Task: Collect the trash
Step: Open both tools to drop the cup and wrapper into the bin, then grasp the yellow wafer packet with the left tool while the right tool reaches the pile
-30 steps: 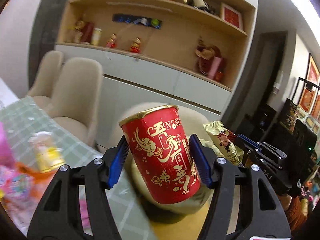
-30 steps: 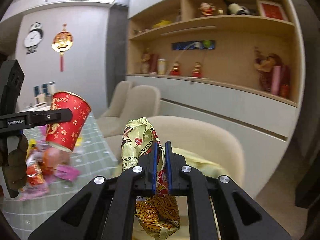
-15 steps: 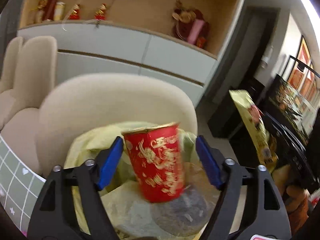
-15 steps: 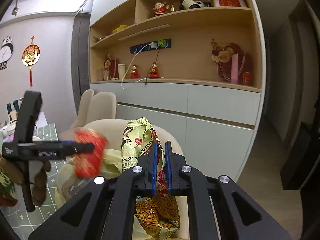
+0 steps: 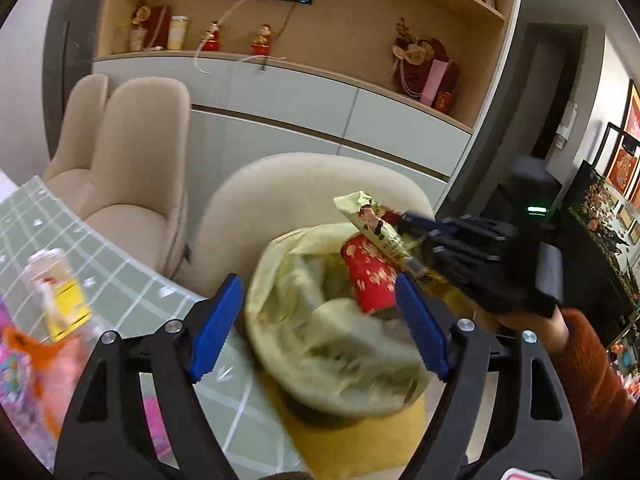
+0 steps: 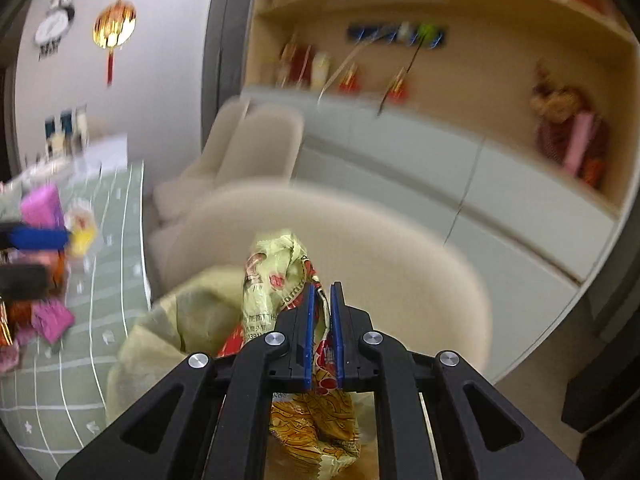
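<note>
Chair (image 5: 288, 200) in beige stands behind the yellow trash bag (image 5: 320, 344), which sits beside the counter (image 5: 120, 264). Inside the bag lies the red cup (image 5: 368, 276). Left hand-held gripper (image 5: 320, 332) gapes empty over the bag; right hand-held gripper (image 6: 322, 328) pinches a snack wrapper (image 6: 276, 280) above it.

almost nothing here reads cleanly. the crumpled snack wrapper (image 6: 276, 296) shows a slanted run of letters, something like "com", and below it a line of small print with the digits "39", the rest too creased. the red cup (image 5: 370, 276) carries gold characters, too blurred to read. the wall clock (image 6: 54, 26) face is a smear.
</note>
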{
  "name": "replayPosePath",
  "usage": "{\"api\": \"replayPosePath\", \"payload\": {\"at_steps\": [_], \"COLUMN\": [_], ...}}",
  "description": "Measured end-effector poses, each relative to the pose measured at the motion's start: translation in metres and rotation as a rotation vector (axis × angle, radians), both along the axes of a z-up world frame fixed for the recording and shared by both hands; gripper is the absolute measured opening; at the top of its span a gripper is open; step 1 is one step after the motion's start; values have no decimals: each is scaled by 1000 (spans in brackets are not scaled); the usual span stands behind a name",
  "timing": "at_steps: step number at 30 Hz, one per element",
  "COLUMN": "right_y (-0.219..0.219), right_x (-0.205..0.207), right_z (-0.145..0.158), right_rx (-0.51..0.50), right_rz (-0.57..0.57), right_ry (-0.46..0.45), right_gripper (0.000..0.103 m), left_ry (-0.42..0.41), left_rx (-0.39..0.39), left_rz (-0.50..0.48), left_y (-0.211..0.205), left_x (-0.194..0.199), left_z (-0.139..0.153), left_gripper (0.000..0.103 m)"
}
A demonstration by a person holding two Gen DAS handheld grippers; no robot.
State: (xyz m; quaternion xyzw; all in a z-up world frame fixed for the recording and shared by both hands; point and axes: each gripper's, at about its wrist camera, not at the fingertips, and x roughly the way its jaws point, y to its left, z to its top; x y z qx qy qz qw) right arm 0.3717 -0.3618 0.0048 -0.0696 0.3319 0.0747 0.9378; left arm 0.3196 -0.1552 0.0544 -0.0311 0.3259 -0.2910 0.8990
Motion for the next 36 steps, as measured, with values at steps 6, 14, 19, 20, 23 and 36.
{"api": "replayPosePath", "payload": {"at_steps": [6, 14, 19, 20, 23, 36], "right_y": [10, 17, 18, 18, 13, 27], "right_x": [2, -14, -19, -22, -33, -96], "right_z": [-24, -29, -45, -42, -28, 10], "right_rx": [-39, -128, -152, -155, -105, 53], "right_rz": [64, 67, 33, 10, -34, -139], "right_ry": [131, 258, 341, 308, 217, -59], "right_gripper": [9, 9, 9, 10, 24, 40], "left_ry": [6, 36, 32, 29, 25, -23], "left_rx": [30, 13, 1, -5, -18, -14], "left_rz": [36, 67, 73, 78, 98, 212], "left_y": [48, 88, 106, 111, 123, 212], "left_x": [-26, -41, -52, -54, -57, -79], "left_z": [-6, -15, -18, -18, -17, -21], "left_gripper": [75, 75, 75, 75, 75, 75]}}
